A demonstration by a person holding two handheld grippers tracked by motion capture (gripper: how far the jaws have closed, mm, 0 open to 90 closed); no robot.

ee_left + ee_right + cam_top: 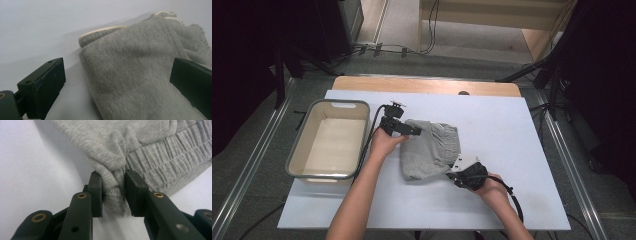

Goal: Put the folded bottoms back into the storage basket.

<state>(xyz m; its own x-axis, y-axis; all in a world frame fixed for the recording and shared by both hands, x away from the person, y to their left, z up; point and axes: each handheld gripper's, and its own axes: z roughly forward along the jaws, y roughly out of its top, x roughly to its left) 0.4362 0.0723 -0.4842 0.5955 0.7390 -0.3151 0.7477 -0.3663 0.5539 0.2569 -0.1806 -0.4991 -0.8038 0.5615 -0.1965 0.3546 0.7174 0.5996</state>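
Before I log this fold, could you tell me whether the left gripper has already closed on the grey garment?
No, the left gripper has its jaws wide apart, with the grey garment lying between them and unpinched.

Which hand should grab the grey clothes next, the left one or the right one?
Probably the left. The left gripper is open, its jaws astride the folded edge of the grey garment, so it only needs to close. The right gripper is already shut on a bunched corner.
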